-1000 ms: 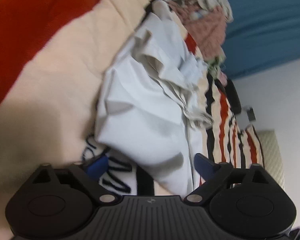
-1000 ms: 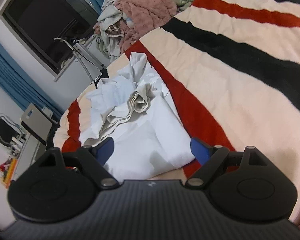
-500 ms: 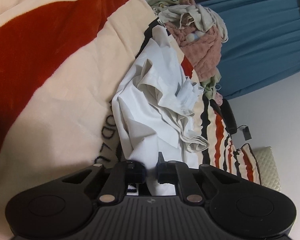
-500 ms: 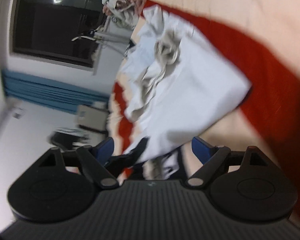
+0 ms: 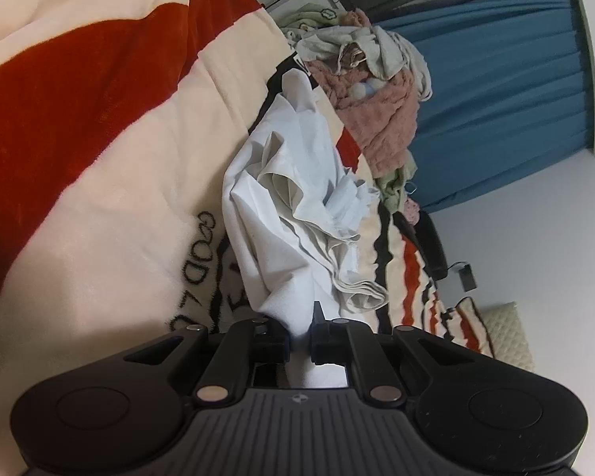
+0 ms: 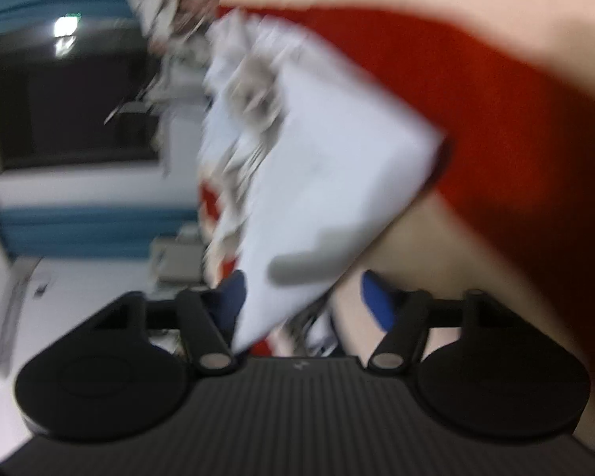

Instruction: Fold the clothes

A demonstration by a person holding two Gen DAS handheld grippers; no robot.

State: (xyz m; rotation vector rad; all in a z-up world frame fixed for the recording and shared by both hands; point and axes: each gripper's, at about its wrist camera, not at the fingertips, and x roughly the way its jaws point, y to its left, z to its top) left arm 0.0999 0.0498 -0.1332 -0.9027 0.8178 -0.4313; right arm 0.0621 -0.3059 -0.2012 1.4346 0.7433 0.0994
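The white shirt (image 5: 297, 214) lies crumpled on the bed, on top of a big striped blanket (image 5: 111, 182) with cream, red and black bands. It looks thin and very soft, so it should be light to lift. It will flop and sag wherever nobody is holding it. It will not break, but a thin edge could slide out of a weak pinch.

The left gripper (image 5: 299, 343) has its two fingers squeezed almost together, with a corner of the white shirt pinched between them. That corner is the part of the shirt closest to the camera.

The right gripper (image 6: 305, 297) has its blue fingers (image 6: 379, 299) spread wide apart (this picture is very blurry). Another corner of the shirt hangs down in the gap between them. I cannot tell if the cloth touches either finger, and nothing is squeezed yet.

I think corners and straight edges are the best places to hold it. With one in each gripper the shirt could be pulled flat. A grab in the bunched middle would only lift a lump.

There is no basket or box to see. Farther back on the bed is a pile of other clothes (image 5: 373, 91), pink, green and pale, all heaped up loose.
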